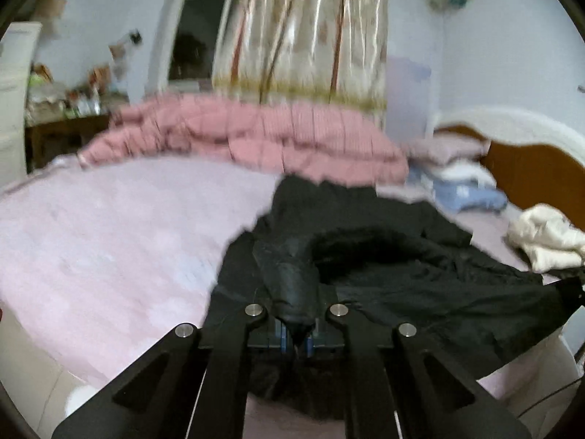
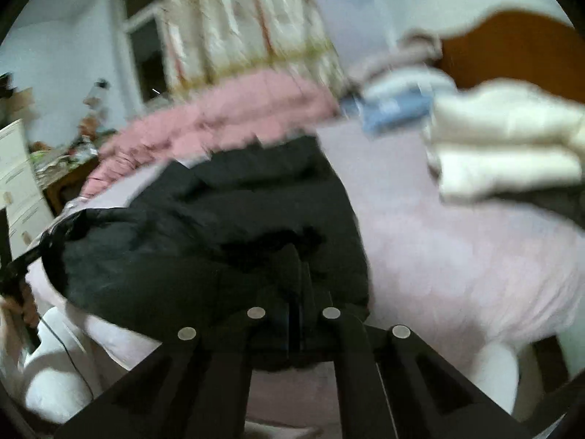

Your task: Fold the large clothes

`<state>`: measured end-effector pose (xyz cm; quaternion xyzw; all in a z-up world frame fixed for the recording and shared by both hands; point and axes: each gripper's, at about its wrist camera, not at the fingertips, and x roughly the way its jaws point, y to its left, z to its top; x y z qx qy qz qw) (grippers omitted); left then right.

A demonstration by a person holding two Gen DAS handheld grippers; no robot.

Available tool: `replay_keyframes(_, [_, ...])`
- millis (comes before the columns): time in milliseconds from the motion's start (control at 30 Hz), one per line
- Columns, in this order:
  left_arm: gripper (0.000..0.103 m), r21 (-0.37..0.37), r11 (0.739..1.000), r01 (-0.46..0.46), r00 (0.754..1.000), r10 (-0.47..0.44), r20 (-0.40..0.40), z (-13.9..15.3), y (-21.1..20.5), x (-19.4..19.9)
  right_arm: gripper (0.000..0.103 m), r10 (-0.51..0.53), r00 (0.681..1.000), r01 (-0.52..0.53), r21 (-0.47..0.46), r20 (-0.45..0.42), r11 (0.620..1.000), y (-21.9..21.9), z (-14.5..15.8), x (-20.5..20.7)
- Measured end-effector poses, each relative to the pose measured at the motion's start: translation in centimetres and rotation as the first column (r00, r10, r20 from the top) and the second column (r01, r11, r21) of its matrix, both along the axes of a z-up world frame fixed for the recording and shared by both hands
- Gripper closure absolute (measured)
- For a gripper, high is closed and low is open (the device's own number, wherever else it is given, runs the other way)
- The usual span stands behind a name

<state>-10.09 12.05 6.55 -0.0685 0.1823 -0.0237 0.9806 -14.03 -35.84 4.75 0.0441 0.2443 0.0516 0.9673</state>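
A large black coat (image 1: 420, 278) with a dark fur-trimmed hood (image 1: 369, 245) lies spread on the pale pink bed sheet (image 1: 109, 241). My left gripper (image 1: 297, 333) is shut on a bunched fold of the coat at its near left edge. In the right wrist view the same black coat (image 2: 204, 226) covers the near left of the bed, and my right gripper (image 2: 295, 314) is shut on a fold of it near its front edge. Both views are blurred by motion.
A rolled pink quilt (image 1: 248, 139) lies along the far side of the bed. A cream garment pile (image 2: 504, 142) and blue and white cloths (image 2: 395, 106) sit near the brown headboard (image 1: 537, 179). A cluttered wooden table (image 1: 62, 128) stands at the far left.
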Motion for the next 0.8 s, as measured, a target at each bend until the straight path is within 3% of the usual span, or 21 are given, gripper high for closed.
replay_keyframes(67, [0.097, 0.008, 1.0, -0.006, 0.999, 0.006, 0.048, 1.1, 0.0, -1.2, 0.101, -0.009, 0.999, 0.012, -0.065, 0.041, 0.998, 0.5, 1.5, -0.7])
replay_keyframes(167, [0.097, 0.03, 0.999, -0.017, 0.991, 0.013, 0.134, 3.1, 0.1, -2.9, 0.101, 0.018, 0.99, -0.01, -0.052, 0.14, 0.999, 0.7, 4.0, -1.8])
replay_keyframes(233, [0.097, 0.002, 1.0, -0.018, 0.983, 0.017, 0.184, 4.3, 0.6, -3.6, 0.101, 0.004, 0.978, 0.008, -0.057, 0.21, 0.998, 1.0, 5.2, -2.5])
replay_keyframes(333, [0.097, -0.05, 0.999, 0.001, 0.973, 0.011, 0.232, 5.4, 1.3, -3.9, 0.101, -0.047, 0.966, 0.049, -0.003, 0.255, 0.999, 0.8, 5.3, -3.1])
replay_keyframes(400, [0.097, -0.041, 0.999, -0.001, 0.969, 0.011, 0.248, 5.6, 1.1, -3.7, 0.101, -0.09, 0.959, 0.084, 0.037, 0.268, 0.996, 0.9, 4.8, -3.0])
replay_keyframes(600, [0.097, -0.041, 0.997, -0.059, 0.973, 0.067, 0.22, 4.4, 0.4, -1.3, 0.101, -0.153, 0.949, 0.155, 0.015, 0.276, 0.988, 1.6, 3.8, -1.0])
replay_keyframes(800, [0.097, 0.049, 0.988, -0.144, 0.978, 0.134, 0.158, 6.5, -0.5, 6.7, 0.101, -0.101, 0.951, 0.088, 0.056, 0.293, 0.995, 0.6, 6.9, 7.4])
